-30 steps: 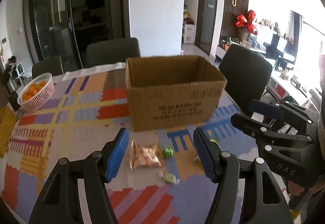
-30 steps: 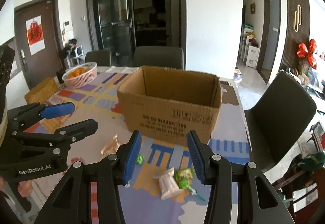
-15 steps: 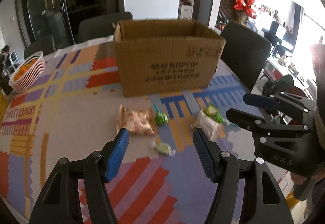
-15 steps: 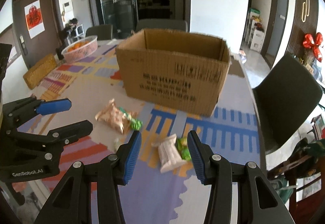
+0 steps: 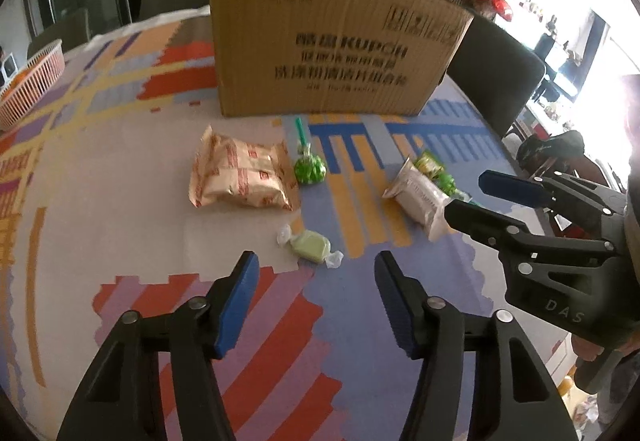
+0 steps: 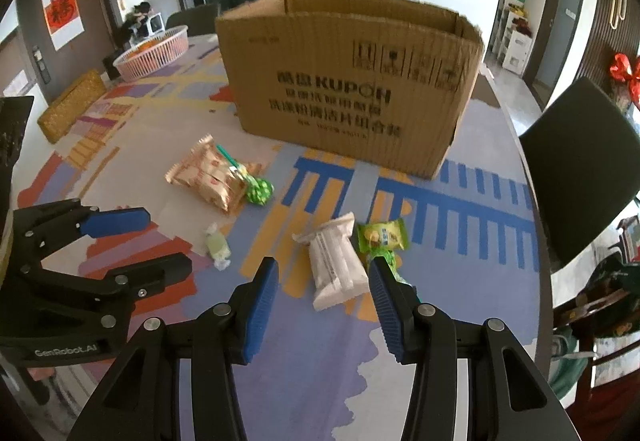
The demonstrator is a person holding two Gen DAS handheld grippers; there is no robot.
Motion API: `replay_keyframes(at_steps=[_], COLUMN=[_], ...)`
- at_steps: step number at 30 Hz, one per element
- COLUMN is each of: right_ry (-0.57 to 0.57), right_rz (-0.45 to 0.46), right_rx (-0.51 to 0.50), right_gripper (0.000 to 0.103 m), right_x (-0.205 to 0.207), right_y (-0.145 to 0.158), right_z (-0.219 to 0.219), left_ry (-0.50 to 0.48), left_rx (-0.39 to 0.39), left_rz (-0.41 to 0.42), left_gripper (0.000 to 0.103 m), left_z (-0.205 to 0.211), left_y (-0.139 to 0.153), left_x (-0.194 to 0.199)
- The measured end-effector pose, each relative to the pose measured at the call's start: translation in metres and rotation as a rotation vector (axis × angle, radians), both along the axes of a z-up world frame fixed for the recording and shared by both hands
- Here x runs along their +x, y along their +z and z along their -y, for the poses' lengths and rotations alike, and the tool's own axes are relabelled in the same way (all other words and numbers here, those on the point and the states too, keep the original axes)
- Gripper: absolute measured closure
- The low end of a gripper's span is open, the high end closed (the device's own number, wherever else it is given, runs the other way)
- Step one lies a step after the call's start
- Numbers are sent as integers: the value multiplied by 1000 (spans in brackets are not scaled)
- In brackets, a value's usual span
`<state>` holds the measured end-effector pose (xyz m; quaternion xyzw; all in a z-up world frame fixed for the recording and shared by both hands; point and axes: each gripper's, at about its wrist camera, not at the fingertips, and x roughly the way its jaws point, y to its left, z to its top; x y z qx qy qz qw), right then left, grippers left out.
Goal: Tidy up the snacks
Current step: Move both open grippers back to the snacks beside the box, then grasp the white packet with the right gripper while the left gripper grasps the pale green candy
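An open brown corrugated cardboard box (image 6: 352, 81) printed with dark lettering stands at the far middle of the table; only bare inner walls show above its rim, and its floor is hidden. At the far left a pink plastic lattice basket (image 6: 154, 55) holds orange fruit. The snacks lie loose on the patchwork-patterned tablecloth (image 6: 120, 169) in front of the box: a tan foil cracker packet with red print (image 5: 240, 177), a green-wrapped lollipop on a teal stick (image 5: 308, 167) touching its right edge, a pale green twist-wrapped candy (image 5: 310, 245) nearer the camera, and to the right a white pillow-pack snack (image 6: 338, 261) with a bright green sachet (image 6: 382, 235) beside it and more green wrapping at its near right.

Compared with half a second ago, both cameras have dropped lower and closer: the box now fills more of each view, its top opening hidden from the left one, and the snacks sit larger and nearer the fingers.

The left gripper (image 5: 316, 293) hovers low above the cloth, its blue-padded jaws spread wide and holding nothing, with the twist candy just beyond them. The right gripper (image 6: 324, 299) is likewise spread and empty, its pads flanking the near end of the white pack without visibly touching it. Both point toward the box.
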<state>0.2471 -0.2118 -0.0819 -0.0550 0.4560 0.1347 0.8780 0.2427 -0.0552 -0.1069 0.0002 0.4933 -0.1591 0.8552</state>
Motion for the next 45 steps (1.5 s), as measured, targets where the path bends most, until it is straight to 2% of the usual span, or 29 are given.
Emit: replay_keyframes(at_steps=[14,22,24,27,38,45], right_ry=[-3,5,8,13,26,17], right_rz=[-56,-63,-67,-81,-115,-128], right_rx=[-13,-10,-9,-2,-25,-40], right_gripper=[55,55,55,55,55,70], right_x=[18,25,28,34,47,47], right_y=[-22,-23,-25,-28,-44,-52], right_z=[2,1,1,-1,-12,-15], left_ry=[17,26,32,35,37,35], left_rx=[-9,25,48,75,40,30], left_rz=[-93,-69,-58,-40,-41,-6], left_gripper=[59,63,71,77,78,78], left_z=[11,16,17,17,8,7], left_y=[-33,-35,-35,-35,-33,-20], left_x=[23,32,32,31,32,27])
